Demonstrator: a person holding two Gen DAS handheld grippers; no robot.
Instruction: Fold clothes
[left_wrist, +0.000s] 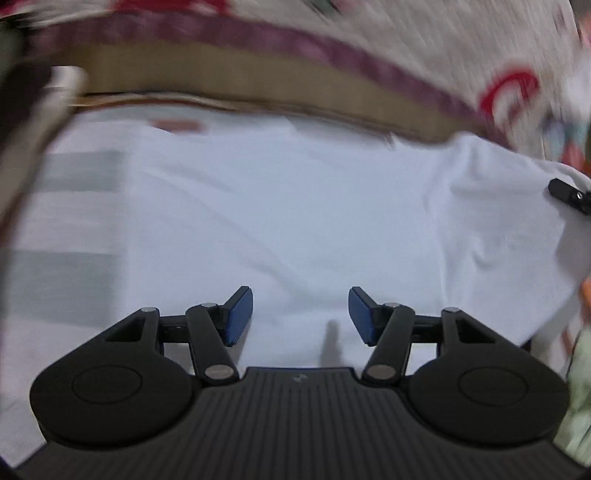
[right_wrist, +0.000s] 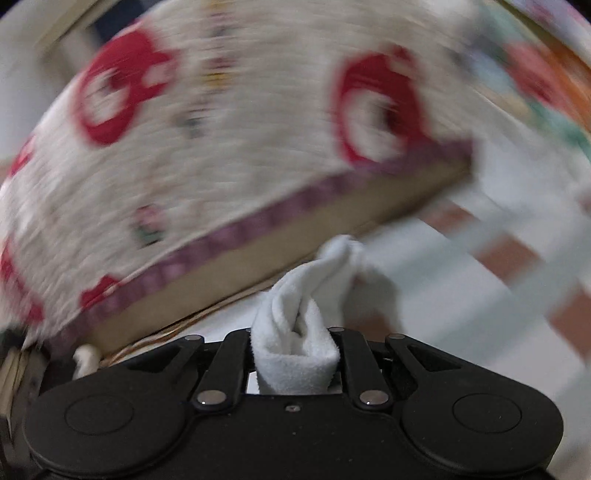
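Behind everything I see a cream mattress (left_wrist: 424, 48) printed with red shapes and edged by a purple band, blurred in both views. Through the left wrist camera, my left tool (left_wrist: 301, 314) hangs over a white garment (left_wrist: 295, 221) spread flat on a striped sheet (left_wrist: 66, 221); its blue pads (left_wrist: 238, 315) stand well apart with nothing between them. At the right edge of this view, a black fingertip of the other tool (left_wrist: 570, 195) sits on the raised corner of the garment.

Through the right wrist camera, my right tool (right_wrist: 295, 354) is pressed together on a bunched fold of the white garment (right_wrist: 303, 332), which twists up out of the jaws. Beyond it lie the mattress (right_wrist: 221, 147) side and the striped sheet (right_wrist: 498, 277), both smeared by blur.
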